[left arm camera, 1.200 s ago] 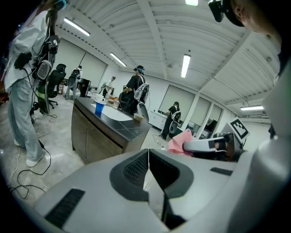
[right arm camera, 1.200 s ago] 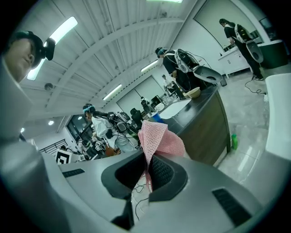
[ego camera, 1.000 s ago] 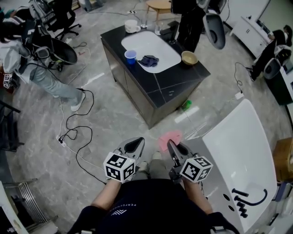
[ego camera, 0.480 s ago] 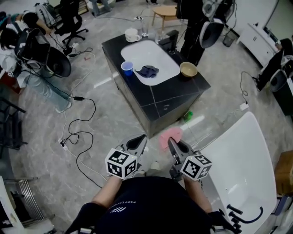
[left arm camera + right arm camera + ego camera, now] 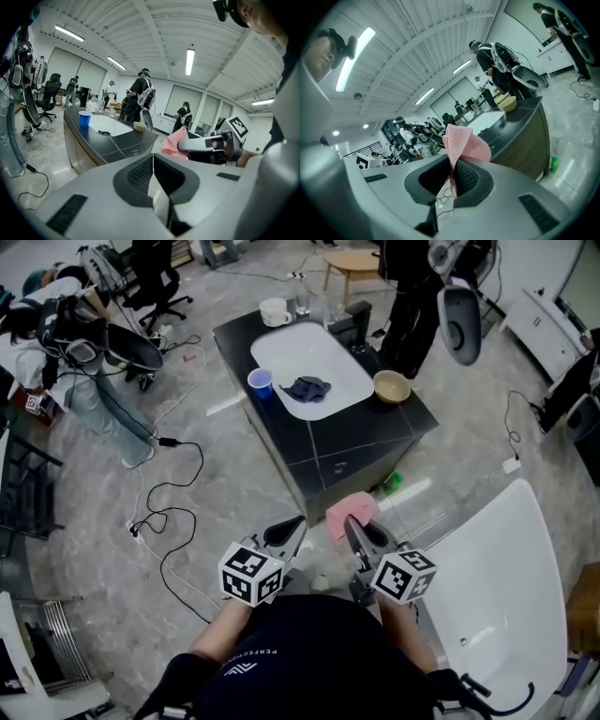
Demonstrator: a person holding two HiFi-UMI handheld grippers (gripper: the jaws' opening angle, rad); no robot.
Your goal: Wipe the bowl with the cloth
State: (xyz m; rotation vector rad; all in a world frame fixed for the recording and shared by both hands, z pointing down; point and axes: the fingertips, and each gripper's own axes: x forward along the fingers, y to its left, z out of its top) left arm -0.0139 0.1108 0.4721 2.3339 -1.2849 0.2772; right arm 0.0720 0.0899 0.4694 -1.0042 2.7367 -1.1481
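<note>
A grey marbled floor strewn with black cables surrounds a dark worktop (an island with a white inset in its top). A tan bowl sits upright near the worktop's right-hand edge, well apart from both tools. A dark rag lies on the inset, and a blue cup stands at the inset's left edge. The only writing is small white print on the person's dark shirt, too small to read. Each tool's cube bears black-and-white square markers. The right tool is clamped on a pink cloth, whose folded length runs on past the jaw tips along the tool's own line, toward the worktop. The left tool, just beside it, has its jaws pressed together with nothing between them.
</note>
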